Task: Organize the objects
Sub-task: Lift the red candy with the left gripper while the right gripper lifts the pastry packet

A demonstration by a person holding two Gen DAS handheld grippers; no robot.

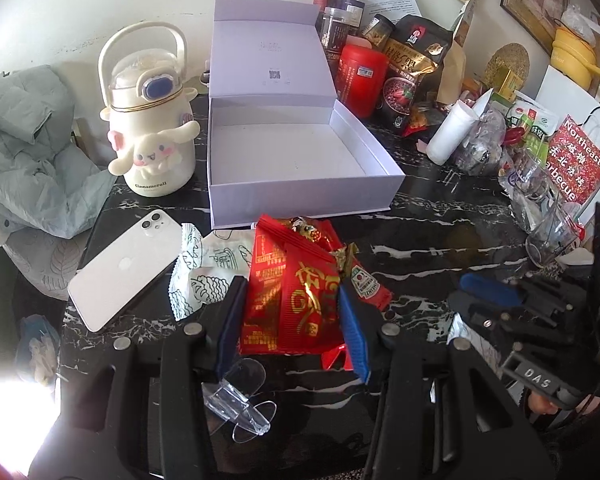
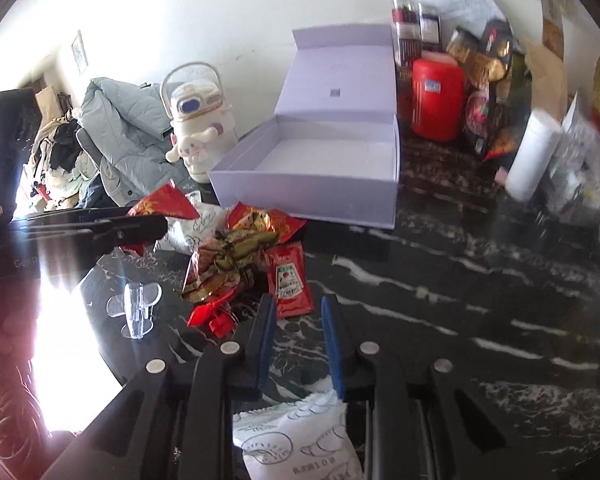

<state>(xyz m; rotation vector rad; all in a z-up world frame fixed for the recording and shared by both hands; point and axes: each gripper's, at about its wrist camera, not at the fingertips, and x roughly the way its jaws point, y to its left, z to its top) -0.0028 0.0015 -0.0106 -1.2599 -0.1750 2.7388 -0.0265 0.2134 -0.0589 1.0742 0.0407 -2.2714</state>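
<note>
Currently left gripper [image 1: 292,316] jaws pinch the light, crinkly red snack packet [image 1: 288,304] mid-body above the tabletop [image 1: 440,240]; right gripper [image 2: 296,340] jaws closed on white sachet [image 2: 300,440].

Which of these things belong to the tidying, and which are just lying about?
Job: box, red packet in left gripper, white packet in right gripper, ketchup sachet, snack pile.
Lying about: phone, bottle, red canister, jacket, clear stand, paper roll.
</note>
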